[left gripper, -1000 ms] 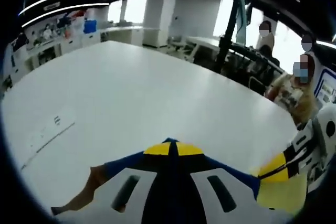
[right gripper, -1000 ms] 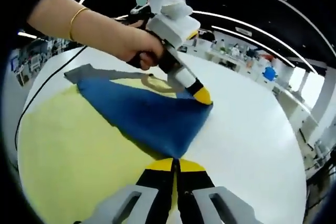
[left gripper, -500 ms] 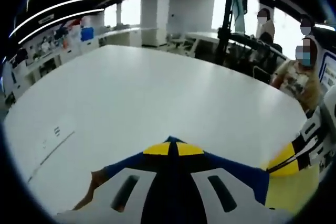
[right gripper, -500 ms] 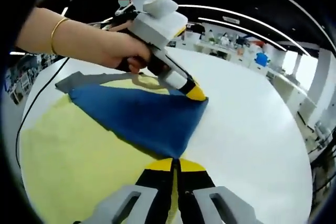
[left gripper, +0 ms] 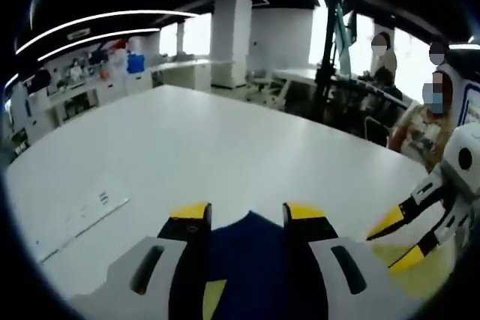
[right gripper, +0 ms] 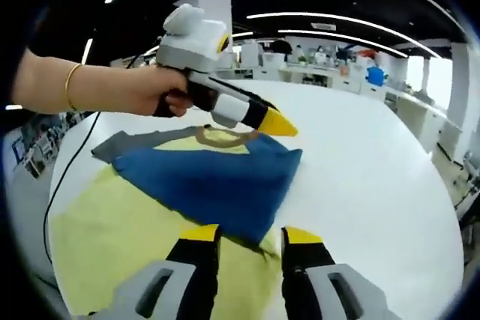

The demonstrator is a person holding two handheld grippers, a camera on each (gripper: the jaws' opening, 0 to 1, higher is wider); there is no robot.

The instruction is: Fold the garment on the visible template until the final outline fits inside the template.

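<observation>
Blue garment [right gripper: 214, 181]: folded over, lying on the yellow template [right gripper: 120, 234], grey part and tan collar at its far side.
Progress: one fold laid; outline probably not yet inside the template.
Left gripper [right gripper: 279, 124]: jaws apart, empty, just above the fold's far corner.
Right gripper [right gripper: 250, 235]: jaws apart, holding nothing, over the near corner.
Room: white desk [right gripper: 375, 162] open on the far side.

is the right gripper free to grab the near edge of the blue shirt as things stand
Probably yes. The right gripper is open, and the blue shirt has its near edge lying flat on the yellow template just ahead of the jaws. The left gripper sits above the far corner, clear of that path.
</observation>
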